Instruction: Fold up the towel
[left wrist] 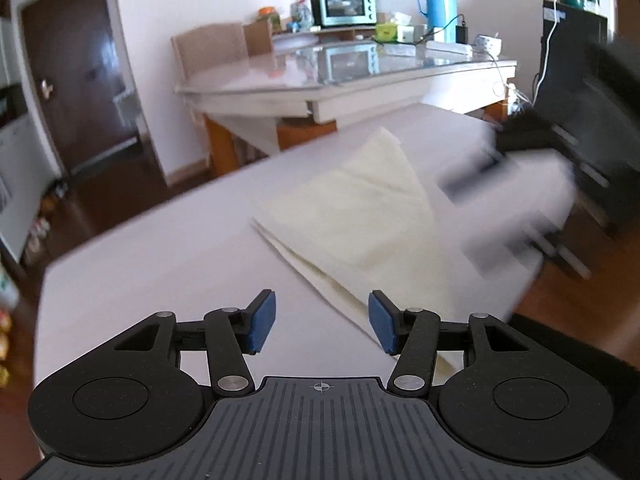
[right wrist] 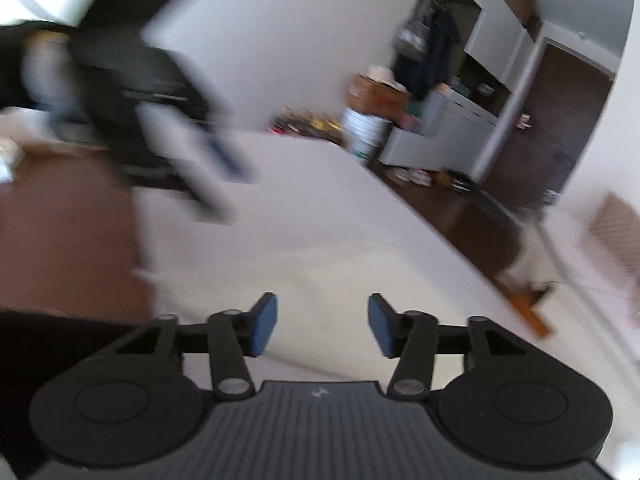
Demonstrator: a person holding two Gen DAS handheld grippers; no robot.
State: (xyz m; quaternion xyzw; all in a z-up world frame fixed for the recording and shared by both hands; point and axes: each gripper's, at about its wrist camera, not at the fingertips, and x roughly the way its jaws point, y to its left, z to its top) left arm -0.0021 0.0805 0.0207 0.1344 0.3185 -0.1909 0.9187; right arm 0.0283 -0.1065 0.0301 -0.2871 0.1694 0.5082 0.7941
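White table, blurred right gripper beyond towel

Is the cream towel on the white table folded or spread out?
Folded: the towel lies in stacked layers, doubled edges showing along its near side.

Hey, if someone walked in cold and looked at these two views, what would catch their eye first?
The cream folded towel lying on the white table, just ahead of the open left gripper. Then the turquoise toaster oven and blue thermos flask on the glass-topped table behind. The right gripper is open, its view motion-blurred.
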